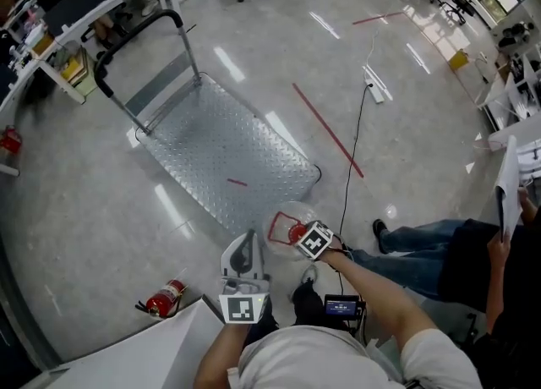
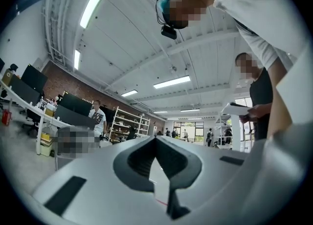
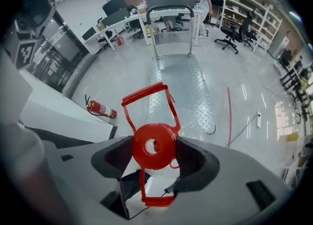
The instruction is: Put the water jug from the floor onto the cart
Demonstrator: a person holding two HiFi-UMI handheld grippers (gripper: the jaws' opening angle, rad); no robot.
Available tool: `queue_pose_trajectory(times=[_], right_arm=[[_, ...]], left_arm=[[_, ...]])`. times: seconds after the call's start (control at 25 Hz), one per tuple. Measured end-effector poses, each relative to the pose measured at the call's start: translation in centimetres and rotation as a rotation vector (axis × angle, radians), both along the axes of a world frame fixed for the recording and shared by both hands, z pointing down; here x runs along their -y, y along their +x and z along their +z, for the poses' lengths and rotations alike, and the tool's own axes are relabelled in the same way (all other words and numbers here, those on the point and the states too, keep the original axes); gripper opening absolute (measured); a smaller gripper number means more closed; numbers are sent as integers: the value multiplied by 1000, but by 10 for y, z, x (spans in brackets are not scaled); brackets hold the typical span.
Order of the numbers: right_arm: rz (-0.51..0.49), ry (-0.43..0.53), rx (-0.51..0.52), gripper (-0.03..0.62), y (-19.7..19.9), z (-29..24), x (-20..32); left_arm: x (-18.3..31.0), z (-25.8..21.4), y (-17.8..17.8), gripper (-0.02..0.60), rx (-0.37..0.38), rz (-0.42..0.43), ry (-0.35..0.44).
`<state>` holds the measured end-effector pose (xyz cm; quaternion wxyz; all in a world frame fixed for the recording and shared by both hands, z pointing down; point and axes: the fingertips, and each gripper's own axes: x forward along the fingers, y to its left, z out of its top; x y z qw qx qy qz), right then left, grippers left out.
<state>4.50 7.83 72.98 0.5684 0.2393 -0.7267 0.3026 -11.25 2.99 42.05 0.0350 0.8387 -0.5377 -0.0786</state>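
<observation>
A clear water jug [image 1: 286,213] with a red cap [image 3: 152,146] and a red carry handle [image 3: 145,94] sits just off the near corner of the cart [image 1: 228,138]. My right gripper [image 1: 296,233] comes at it from above, and in the right gripper view the right gripper [image 3: 154,146] is shut on the red cap, one jaw on each side. I cannot tell whether the jug's base touches the floor. My left gripper [image 1: 244,249] is just left of the jug. In its own view the left gripper [image 2: 156,141] tilts up toward the ceiling, its tips meeting on nothing.
The cart's push handle [image 1: 135,32] rises at its far end. A fire extinguisher [image 1: 165,298] lies on the floor at near left beside a white panel [image 1: 144,349]. A black cable [image 1: 355,150] and red tape [image 1: 328,129] run to the right. A person [image 1: 456,252] sits at right.
</observation>
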Motion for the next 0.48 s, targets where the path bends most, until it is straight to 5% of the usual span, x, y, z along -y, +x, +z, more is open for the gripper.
queue_pose_trajectory(times=[0.48], right_arm=[[-40, 79, 18, 284, -82, 11, 131]], left_arm=[[18, 3, -64, 3, 25, -65, -19]])
